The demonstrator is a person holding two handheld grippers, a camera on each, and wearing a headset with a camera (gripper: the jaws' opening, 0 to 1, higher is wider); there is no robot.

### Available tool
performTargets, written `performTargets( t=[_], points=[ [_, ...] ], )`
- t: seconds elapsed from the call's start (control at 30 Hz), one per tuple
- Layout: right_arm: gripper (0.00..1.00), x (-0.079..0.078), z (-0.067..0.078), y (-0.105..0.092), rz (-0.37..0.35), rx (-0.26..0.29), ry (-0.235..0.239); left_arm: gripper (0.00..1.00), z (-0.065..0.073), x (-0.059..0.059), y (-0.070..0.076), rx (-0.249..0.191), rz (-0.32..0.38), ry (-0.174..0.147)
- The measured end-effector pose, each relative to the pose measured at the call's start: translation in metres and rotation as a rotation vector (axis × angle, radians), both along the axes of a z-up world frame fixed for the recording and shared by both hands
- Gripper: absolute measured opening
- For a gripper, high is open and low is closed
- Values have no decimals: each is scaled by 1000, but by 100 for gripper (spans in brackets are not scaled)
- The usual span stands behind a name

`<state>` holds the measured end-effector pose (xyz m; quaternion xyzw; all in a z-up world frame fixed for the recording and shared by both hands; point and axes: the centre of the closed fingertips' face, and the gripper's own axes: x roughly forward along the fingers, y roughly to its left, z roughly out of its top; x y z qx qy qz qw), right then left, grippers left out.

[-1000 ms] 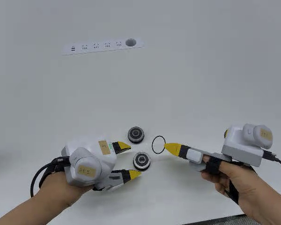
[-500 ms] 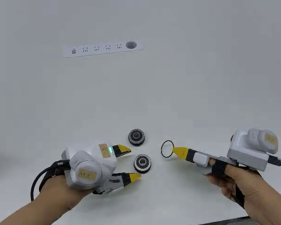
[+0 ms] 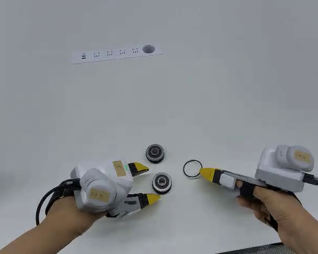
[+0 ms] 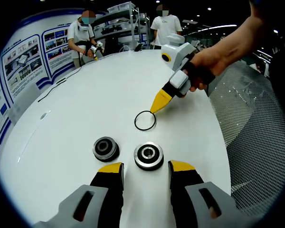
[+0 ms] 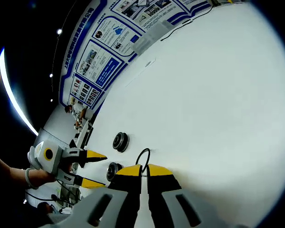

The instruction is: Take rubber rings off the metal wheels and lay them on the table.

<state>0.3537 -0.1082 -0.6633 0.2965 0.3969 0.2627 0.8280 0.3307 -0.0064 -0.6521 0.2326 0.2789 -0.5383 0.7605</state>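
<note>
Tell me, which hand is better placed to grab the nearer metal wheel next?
Left, probably. The left gripper is open, with the nearer wheel just ahead of its jaws; the right gripper is shut on the ring.

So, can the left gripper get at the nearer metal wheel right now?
Probably yes. The left gripper is open with the nearer metal wheel just ahead of its jaws, nothing between. The other wheel and the right gripper, shut on the rubber ring, sit aside.

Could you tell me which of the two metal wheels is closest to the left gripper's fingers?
The wheel lying just ahead of the gap between the left gripper's open fingers; the other wheel sits farther off.
</note>
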Motion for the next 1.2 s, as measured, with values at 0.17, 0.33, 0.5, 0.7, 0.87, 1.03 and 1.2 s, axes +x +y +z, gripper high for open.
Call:
performTargets(
  t=[0.17, 0.33, 0.5, 0.7, 0.87, 1.03, 1.2],
  points=[
    [8, 0, 0, 2, 30, -50, -30, 38, 0, 0, 0, -2, 3, 2],
    [11, 0, 1, 1, 54, -82, -55, 38, 0, 1, 1, -6, 6, 4],
    [15, -1, 0, -1, 71, -122, -80, 38, 0, 1, 1, -9, 12, 7],
    [19, -6, 2, 1, 145, -201, -128, 37, 0, 0, 0, -10, 11, 8],
    [23, -7, 4, 4, 200, -283, -178, 37, 0, 0, 1, -11, 14, 8],
    [26, -4, 8, 5, 218, -314, -213, 37, 1, 0, 0, -12, 14, 5],
    [26, -4, 12, 13, 219, -256, -203, 36, 1, 1, 0, -13, 13, 2]
  ],
)
